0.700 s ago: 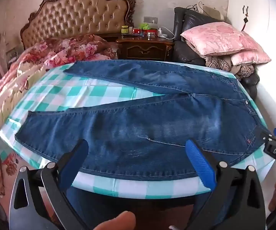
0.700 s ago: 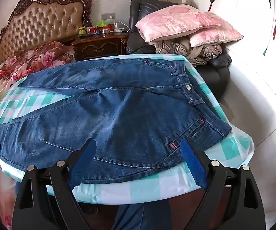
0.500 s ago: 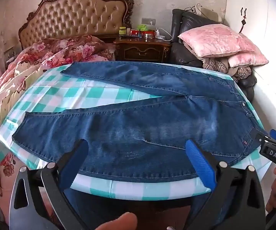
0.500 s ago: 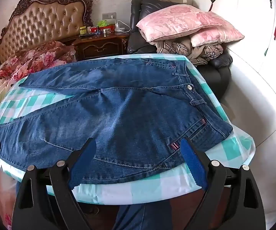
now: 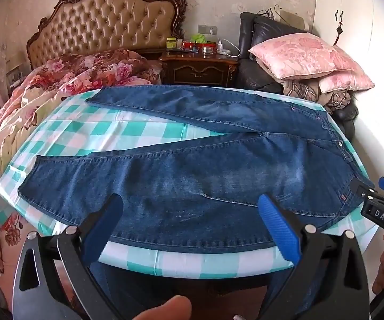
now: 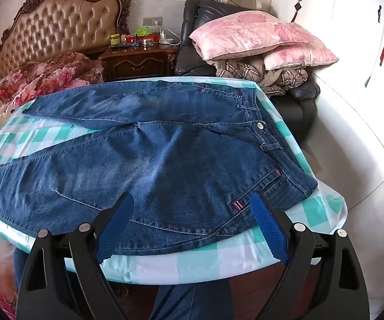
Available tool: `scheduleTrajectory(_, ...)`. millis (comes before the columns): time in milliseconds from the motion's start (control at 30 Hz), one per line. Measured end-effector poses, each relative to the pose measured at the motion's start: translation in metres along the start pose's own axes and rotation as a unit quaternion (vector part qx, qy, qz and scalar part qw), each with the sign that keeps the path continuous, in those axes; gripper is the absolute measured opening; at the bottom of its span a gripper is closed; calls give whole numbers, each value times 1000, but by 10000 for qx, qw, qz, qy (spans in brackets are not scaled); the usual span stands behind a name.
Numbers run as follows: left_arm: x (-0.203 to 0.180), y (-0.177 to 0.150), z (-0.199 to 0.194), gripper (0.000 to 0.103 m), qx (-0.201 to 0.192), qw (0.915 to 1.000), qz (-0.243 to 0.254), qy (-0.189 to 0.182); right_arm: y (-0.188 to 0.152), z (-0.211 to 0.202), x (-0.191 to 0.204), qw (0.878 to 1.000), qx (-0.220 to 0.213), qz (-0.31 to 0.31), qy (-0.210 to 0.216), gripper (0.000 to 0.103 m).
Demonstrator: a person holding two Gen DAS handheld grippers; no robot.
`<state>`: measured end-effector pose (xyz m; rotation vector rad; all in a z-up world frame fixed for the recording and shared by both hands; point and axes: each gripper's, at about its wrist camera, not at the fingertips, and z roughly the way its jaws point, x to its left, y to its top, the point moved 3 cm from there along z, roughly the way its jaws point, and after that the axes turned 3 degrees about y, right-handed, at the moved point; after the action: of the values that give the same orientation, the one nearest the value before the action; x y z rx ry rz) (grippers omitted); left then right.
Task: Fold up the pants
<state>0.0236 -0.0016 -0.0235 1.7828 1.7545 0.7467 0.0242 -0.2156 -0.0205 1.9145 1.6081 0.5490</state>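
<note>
The pants (image 5: 192, 176) lie flat on the checked worktop (image 5: 128, 133), waist to the right, legs spread apart to the left. Denim looks heavy and rather stiff, not slippery, so I judge it best taken at the near waist corner and near leg hem. The left claw (image 5: 192, 226) and right claw (image 6: 192, 218) both hang released, holding nothing, above the near edge. Compared with a moment ago, the left view has pulled slightly back; the right hardly changed.
</note>
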Motion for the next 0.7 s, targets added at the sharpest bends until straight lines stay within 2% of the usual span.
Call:
scheduleTrajectory(200, 0, -3, 1, 101, 16, 10000, -6, 18, -1, 0, 0, 10000, 45, 31, 60, 86)
scheduleTrajectory(300, 3, -3, 1, 101, 31, 9995, -177, -254, -2, 1, -1, 9999, 73, 51, 61, 86)
scheduleTrajectory(700, 3, 0, -2, 102, 11, 9994, -160, -304, -3, 2, 1, 9998, 115, 75, 116, 86)
